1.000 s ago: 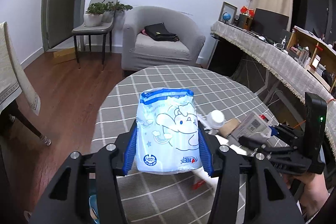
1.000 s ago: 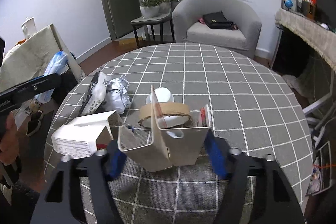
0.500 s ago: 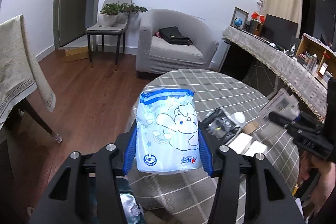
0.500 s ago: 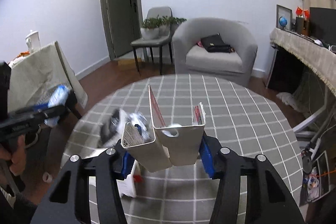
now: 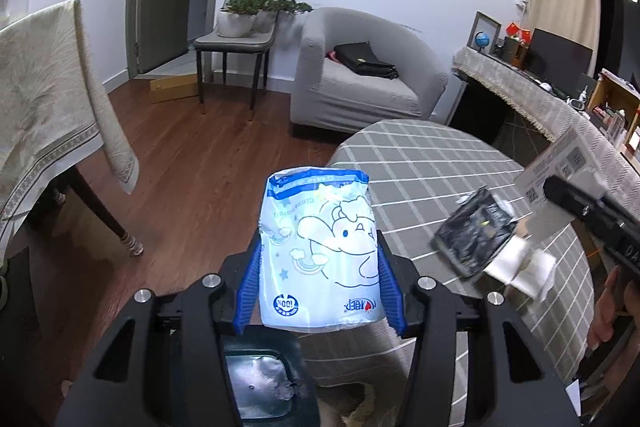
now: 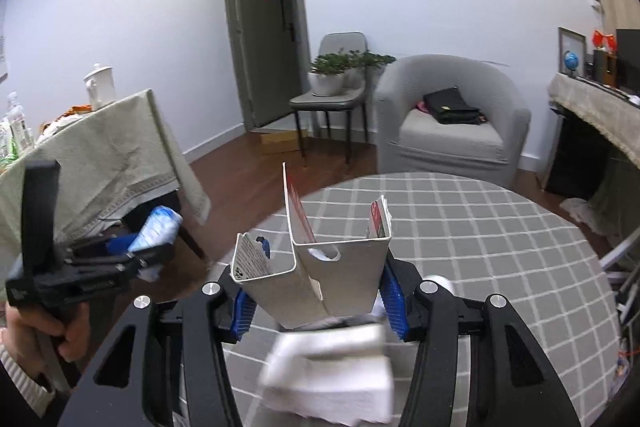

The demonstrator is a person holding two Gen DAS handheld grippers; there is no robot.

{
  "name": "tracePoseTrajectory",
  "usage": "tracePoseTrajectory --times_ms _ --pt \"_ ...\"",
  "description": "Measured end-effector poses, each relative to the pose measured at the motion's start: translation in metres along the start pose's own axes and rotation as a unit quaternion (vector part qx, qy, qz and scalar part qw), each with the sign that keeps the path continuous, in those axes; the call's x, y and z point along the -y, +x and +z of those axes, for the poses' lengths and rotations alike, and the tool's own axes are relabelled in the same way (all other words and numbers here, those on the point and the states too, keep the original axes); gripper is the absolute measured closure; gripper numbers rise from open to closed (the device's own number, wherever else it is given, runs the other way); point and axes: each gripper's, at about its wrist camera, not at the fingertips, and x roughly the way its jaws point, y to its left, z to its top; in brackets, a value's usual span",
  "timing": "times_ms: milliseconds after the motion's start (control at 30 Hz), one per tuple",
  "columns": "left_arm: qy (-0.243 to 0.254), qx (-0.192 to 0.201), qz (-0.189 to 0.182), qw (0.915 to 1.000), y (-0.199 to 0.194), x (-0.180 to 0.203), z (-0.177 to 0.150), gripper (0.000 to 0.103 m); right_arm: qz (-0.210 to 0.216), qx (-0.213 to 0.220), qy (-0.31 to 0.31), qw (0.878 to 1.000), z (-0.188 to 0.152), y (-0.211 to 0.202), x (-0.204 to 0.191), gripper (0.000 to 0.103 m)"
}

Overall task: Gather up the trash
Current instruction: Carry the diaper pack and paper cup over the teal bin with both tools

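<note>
My left gripper (image 5: pixel 320 287) is shut on a blue-and-white plastic tissue pack (image 5: pixel 320 251) and holds it off the left edge of the round table (image 5: pixel 424 163), above a dark trash bin (image 5: pixel 260 383) on the floor. My right gripper (image 6: pixel 316 291) is shut on an opened white cardboard box (image 6: pixel 320 267), held above the table (image 6: pixel 480 227). A black crumpled wrapper (image 5: pixel 476 231) and white cartons (image 5: pixel 520 267) lie on the table. The left gripper shows in the right wrist view (image 6: pixel 132 251).
A white carton (image 6: pixel 332 371) lies blurred just below the right gripper. A grey armchair (image 5: pixel 360 75), a chair with plants (image 5: pixel 240 27), and a cloth-covered table (image 5: pixel 48 87) stand around. Wooden floor lies left of the round table.
The left gripper has swung left off the table with the tissue pack, over the bin. The right gripper has lifted the cardboard box up from the table.
</note>
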Motion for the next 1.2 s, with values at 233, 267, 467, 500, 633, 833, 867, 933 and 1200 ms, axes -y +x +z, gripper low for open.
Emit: tracePoseTrajectory --times_ms 233,267,467,500,633,833,867,933,1200 --pt "0.0 -0.026 0.023 0.9994 0.006 -0.029 -0.016 0.049 0.031 -0.009 -0.008 0.999 0.004 0.019 -0.039 0.05" --pt "0.001 -0.031 0.026 0.9992 0.007 -0.032 -0.019 0.049 0.035 -0.01 -0.009 0.999 0.004 0.021 -0.042 0.05" --pt "0.005 -0.06 0.037 0.9975 0.015 -0.055 -0.037 0.049 0.066 -0.021 -0.002 0.998 0.009 0.038 -0.065 0.05" --pt "0.007 -0.065 0.039 0.9971 0.017 -0.058 -0.041 0.049 0.069 -0.023 -0.002 0.997 0.009 0.041 -0.069 0.05" --pt "0.006 -0.091 0.044 0.9949 0.026 -0.071 -0.057 0.049 0.081 -0.034 -0.011 0.996 0.006 0.051 -0.086 0.05" --pt "-0.008 -0.145 0.046 0.9883 0.043 -0.093 -0.083 0.049 0.102 -0.051 -0.018 0.993 0.002 0.067 -0.111 0.05" --pt "-0.011 -0.154 0.046 0.987 0.046 -0.096 -0.088 0.049 0.106 -0.054 -0.018 0.993 0.001 0.069 -0.114 0.05" --pt "-0.015 -0.175 0.037 0.9838 0.05 -0.102 -0.098 0.049 0.113 -0.062 -0.021 0.991 0.0 0.076 -0.124 0.05" --pt "-0.012 -0.234 0.036 0.9716 0.065 -0.122 -0.136 0.049 0.126 -0.104 -0.028 0.986 -0.012 0.103 -0.154 0.05"
